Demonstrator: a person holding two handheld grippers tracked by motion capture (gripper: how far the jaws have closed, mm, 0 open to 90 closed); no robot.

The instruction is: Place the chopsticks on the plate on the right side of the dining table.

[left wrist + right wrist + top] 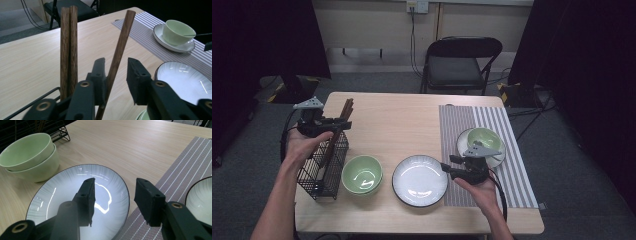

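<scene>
Table setting is barely begun: the left gripper [115,75] has open fingers around one chopstick [119,50] in the wire basket [326,167]; the right gripper [114,200] hovers open over the plate [62,192].

A black chair [462,62] stands behind the table. A small green bowl [484,138] sits on a striped mat [512,165].

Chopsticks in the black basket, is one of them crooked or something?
Yes. One chopstick leans sideways between the left tongs, while the other two chopsticks stand straight together in the wire basket. It touches one pad only, so it isn't gripped. Nothing looks spilled or broken.
</scene>
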